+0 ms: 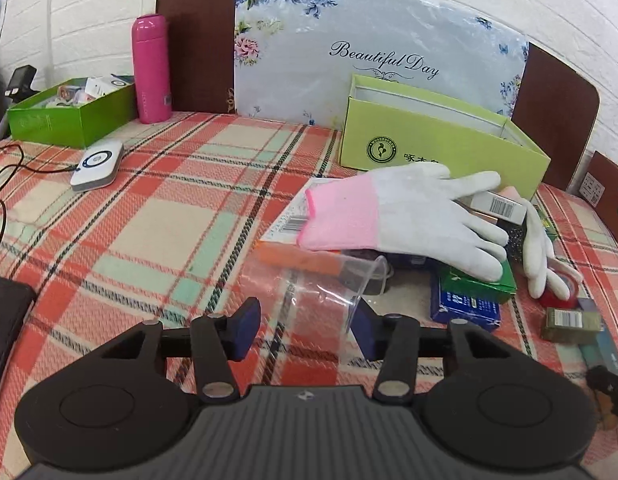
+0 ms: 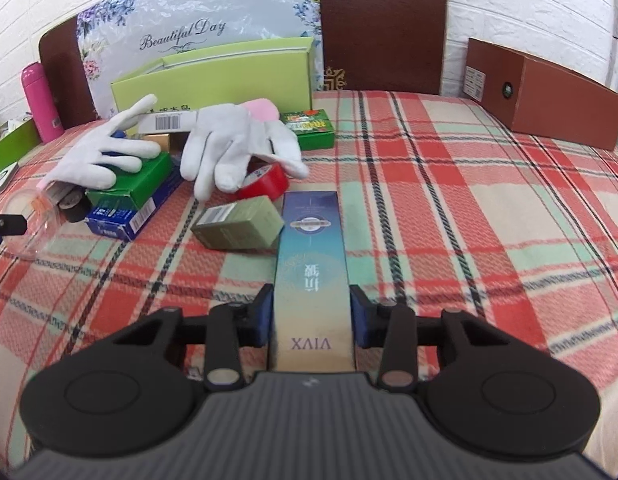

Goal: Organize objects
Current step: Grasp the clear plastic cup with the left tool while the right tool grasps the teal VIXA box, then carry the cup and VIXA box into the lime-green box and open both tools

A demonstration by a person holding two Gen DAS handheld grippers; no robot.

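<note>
Clamped in the right gripper point(image 2: 312, 318): a long blue-and-gold carton point(image 2: 311, 240), pads pressed to both long sides, pointing away over the plaid tablecloth point(image 2: 469, 200), near the front edge of the clutter. Cannot tell whether lifted or lying on the cloth.

Between the half-open fingers of the left gripper point(image 1: 305, 326): a clear plastic cup point(image 1: 329, 284), on its side, rim against the right-hand pad. Cannot tell whether actually squeezed; too transparent near the other pad.

Judged early in the job. Nothing visible yet inside the pale green box point(image 1: 441, 148) behind the pile, as far as the interior shows. Some small items already in the darker green box point(image 1: 69, 124) far to the left. Most of the clutter left to sort.

Counted, outward from the carton:
- one olive box point(image 2: 239, 226), touching the carton's far end
- one red tape roll point(image 2: 265, 184)
- two white gloves point(image 1: 409, 216) point(image 1: 539, 248), draped over the pile
- two green cartons point(image 2: 137, 184) point(image 2: 309, 128)
- one blue box point(image 2: 121, 216)
- one white barcoded box point(image 2: 169, 123)
- one orange box point(image 1: 293, 260)
- one black roll point(image 2: 73, 208)
- one pink flask point(image 1: 151, 68), upright
- one white gadget point(image 1: 97, 164), cabled
- one brown box point(image 2: 549, 96), well apart
</note>
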